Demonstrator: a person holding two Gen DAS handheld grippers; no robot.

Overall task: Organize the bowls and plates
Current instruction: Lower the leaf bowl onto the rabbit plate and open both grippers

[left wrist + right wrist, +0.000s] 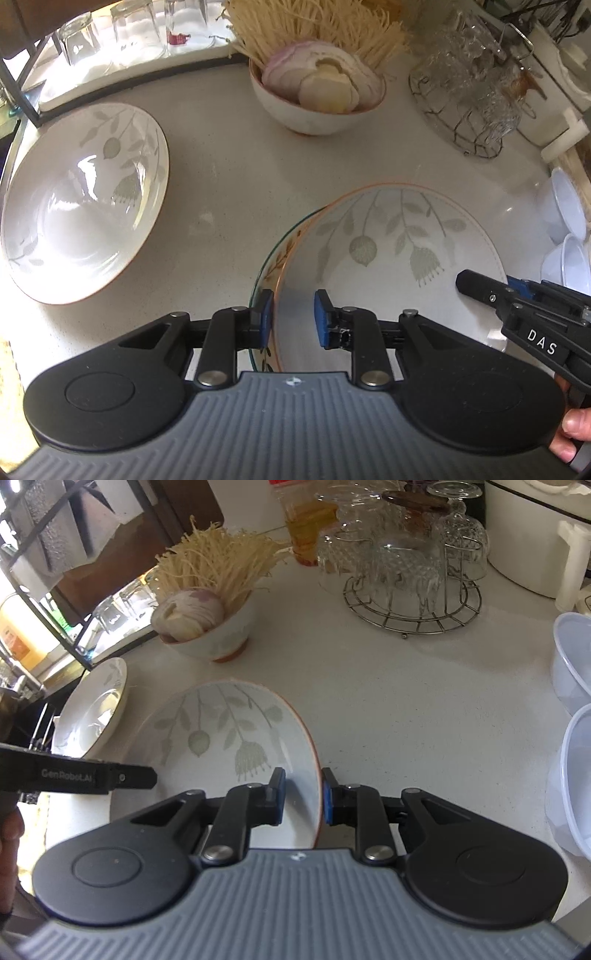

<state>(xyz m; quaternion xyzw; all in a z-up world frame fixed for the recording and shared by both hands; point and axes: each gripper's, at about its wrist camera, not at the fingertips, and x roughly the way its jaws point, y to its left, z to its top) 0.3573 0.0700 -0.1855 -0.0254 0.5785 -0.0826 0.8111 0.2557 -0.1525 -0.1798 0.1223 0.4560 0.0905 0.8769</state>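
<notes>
- Twice bracketing the rim of the leaf-patterned bowl (388,258): on its near left edge with the left hand-held gripper (293,321), on its right edge with the right hand-held gripper (303,797).
- Clamping the bowl wall narrowly with the right one, one pad inside and one outside.
- Standing narrow with the left one too, the outer pad against the rim, the inner pad showing a gap; not managing to tell whether it is actually pressing.
- Sitting this bowl, empty and tilted, on top of a green-rimmed flowered plate (269,266) at the near middle of the desk (229,177).
- Lying empty to the left, well apart on the desk: a second leaf-patterned bowl (81,206).
- Holding sliced onion (314,77) and a sheaf of pale enoki mushrooms (314,26) in a small bowl (314,118) at the back.
- Carrying upturned cut glasses in a wire rack (461,122) at the back right.
- Stacking up empty at the far right edge: white plastic bowls (572,664).
</notes>
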